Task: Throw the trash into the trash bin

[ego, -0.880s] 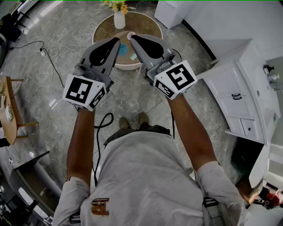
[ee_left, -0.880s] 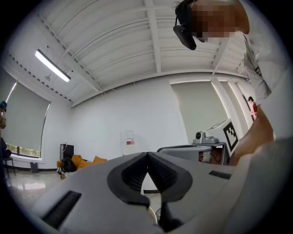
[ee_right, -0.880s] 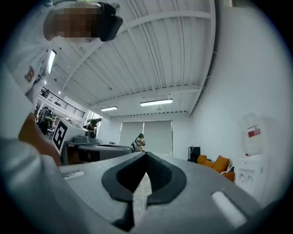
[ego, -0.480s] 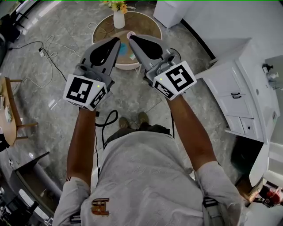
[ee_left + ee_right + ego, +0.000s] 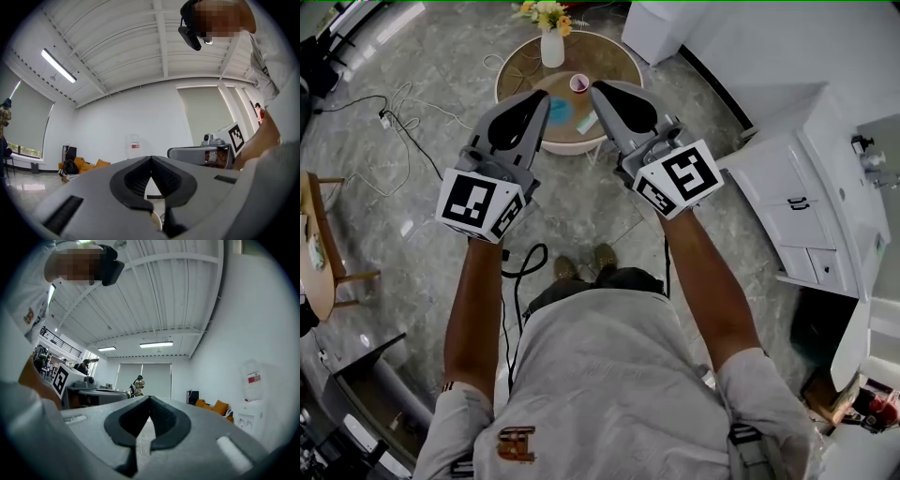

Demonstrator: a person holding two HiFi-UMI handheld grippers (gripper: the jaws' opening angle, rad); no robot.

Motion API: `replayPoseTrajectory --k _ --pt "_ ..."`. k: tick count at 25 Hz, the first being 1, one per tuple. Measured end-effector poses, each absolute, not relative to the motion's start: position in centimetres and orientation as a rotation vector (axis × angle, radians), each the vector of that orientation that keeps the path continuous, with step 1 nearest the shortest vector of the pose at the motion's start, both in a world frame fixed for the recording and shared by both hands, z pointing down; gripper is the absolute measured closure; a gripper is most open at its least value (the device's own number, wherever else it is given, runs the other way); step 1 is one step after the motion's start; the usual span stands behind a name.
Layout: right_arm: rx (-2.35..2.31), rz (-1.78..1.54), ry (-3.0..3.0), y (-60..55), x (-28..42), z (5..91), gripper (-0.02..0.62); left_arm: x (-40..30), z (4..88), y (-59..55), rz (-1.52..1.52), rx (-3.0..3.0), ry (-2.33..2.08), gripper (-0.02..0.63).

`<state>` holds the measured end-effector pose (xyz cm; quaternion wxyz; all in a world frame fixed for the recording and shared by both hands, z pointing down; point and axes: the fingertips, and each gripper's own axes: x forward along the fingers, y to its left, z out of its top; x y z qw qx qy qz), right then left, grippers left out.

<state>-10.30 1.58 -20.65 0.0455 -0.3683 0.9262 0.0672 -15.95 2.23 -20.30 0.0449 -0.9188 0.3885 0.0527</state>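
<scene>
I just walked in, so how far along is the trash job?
Nothing looks done: the small pink cup and teal item sit on the round wooden table. Left gripper and right gripper are shut and empty. Grabbing and binning remain; no bin is visible.

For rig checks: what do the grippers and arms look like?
Left gripper and right gripper: grey tapered shells, black pads, each with a white cube bearing black square markers. Pale short-sleeved shirt; black cable by the left arm.
</scene>
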Motion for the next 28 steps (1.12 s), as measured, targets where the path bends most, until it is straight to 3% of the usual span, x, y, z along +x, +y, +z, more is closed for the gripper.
replayPoseTrajectory --k 13,28 --pt "-1.274 0.137 2.846 -3.7 -6.3 -14.9 0.594 -15.1 -14.2 -2.9 0.056 -2.857 1.223 0.607" --pt "-1.129 0.088 2.984 -12.5 -3.2 -8.3 0.594 -10.7 -8.0 -11.2 -0.086 -2.852 1.356 0.607"
